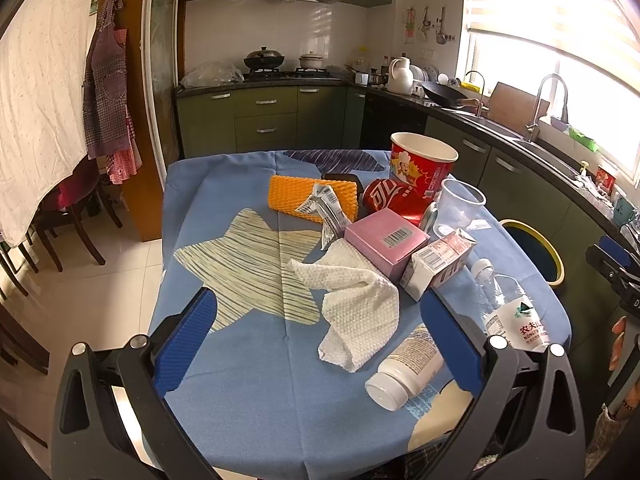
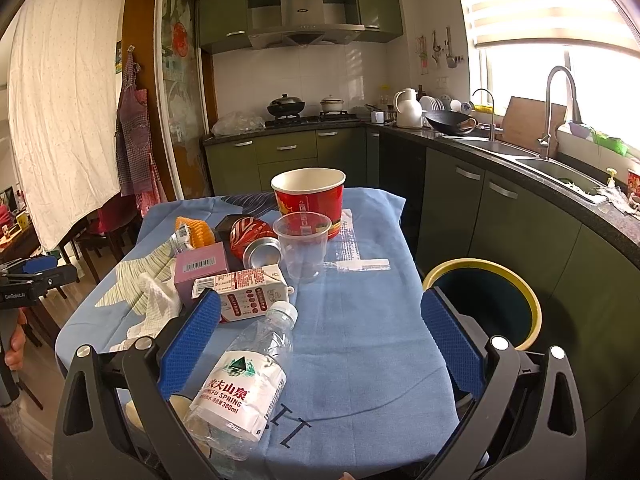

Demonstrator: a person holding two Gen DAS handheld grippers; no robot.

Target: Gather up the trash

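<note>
Trash litters your bench [image 2: 360, 340]: water bottle [image 2: 240, 384] at its near edge. Your left gripper [image 1: 320, 340] and right gripper [image 2: 320, 344] are both spread, holding nothing.

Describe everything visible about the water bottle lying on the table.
The water bottle is clear, crinkled thin plastic with a white screw cap and a white label bearing a green mountain logo and red Chinese characters. It looks empty or nearly so, though that is hard to judge. It lies on its side on the blue tablecloth, cap pointing toward the milk carton, just short of it. It lies between the open fingers of the right gripper, nearer the left-hand one; contact is unclear.
</note>
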